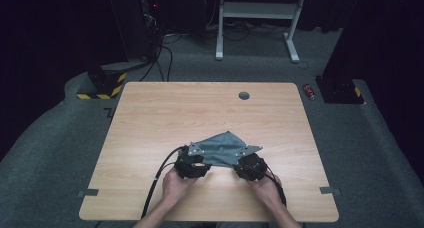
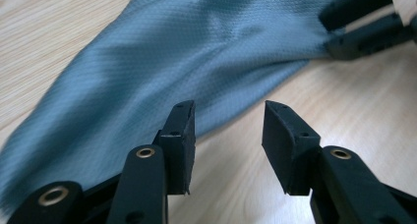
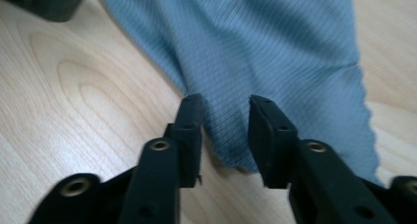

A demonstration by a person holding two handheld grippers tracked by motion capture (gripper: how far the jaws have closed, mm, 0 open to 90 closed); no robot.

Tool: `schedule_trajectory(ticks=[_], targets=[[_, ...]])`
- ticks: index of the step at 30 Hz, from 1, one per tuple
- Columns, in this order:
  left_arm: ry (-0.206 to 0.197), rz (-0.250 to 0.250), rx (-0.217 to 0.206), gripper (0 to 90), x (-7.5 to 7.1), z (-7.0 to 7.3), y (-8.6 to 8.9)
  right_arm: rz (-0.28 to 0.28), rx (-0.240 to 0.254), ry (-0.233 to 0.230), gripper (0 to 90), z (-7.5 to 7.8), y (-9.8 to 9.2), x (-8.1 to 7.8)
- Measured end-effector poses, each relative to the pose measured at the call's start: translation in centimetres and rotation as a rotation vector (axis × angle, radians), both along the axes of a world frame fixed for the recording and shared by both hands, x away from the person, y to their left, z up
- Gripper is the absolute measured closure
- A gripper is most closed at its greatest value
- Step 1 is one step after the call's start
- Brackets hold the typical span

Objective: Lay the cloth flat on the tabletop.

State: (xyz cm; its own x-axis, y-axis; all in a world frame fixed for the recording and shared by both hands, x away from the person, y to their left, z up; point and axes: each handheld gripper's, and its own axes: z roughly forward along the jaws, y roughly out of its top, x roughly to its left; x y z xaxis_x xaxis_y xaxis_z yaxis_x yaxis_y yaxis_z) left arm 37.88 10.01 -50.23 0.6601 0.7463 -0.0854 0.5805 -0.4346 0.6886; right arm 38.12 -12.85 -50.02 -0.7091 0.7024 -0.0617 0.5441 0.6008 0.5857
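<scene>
A grey-blue cloth [image 1: 222, 147] lies crumpled on the wooden table [image 1: 200, 108] near its front middle. My left gripper [image 1: 192, 163] sits at the cloth's left front corner and my right gripper [image 1: 250, 167] at its right front corner. In the left gripper view the cloth [image 2: 196, 47] reaches the left pad, and the left gripper [image 2: 228, 121] stands open over mostly bare wood; the other gripper [image 2: 364, 22] shows at the top right. In the right gripper view a corner of the cloth [image 3: 255, 42] lies between the jaws of the right gripper [image 3: 225, 111], which stands open, its pads apart from the fabric.
A round cable hole [image 1: 244, 95] sits near the table's far edge. Tape tabs [image 1: 88, 192] [image 1: 330, 190] mark the front corners. On the carpet beyond are a white desk frame [image 1: 255, 23], a yellow-black striped base [image 1: 102, 88] and a small red object [image 1: 310, 91].
</scene>
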Motion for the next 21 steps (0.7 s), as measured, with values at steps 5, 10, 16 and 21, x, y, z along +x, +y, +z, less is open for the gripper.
schedule_trajectory(ticks=[5,10,16,21], targets=[[0.010,-0.005,0.022,55.0,0.6,-0.6,-1.4,0.025,-0.004,-0.011,81.6,-0.5,0.2,-0.3],[-0.009,0.011,0.053,68.0,1.3,-0.8,-1.5,0.017,0.000,-0.005,87.7,-0.4,0.2,-0.2],[0.053,-0.036,0.066,89.1,1.6,-0.3,-0.5,0.009,0.045,-0.010,88.5,0.2,-0.2,-0.5],[0.013,-0.108,0.028,89.2,0.0,2.1,1.1,0.050,0.100,-0.046,88.4,2.7,-0.6,-1.5]])
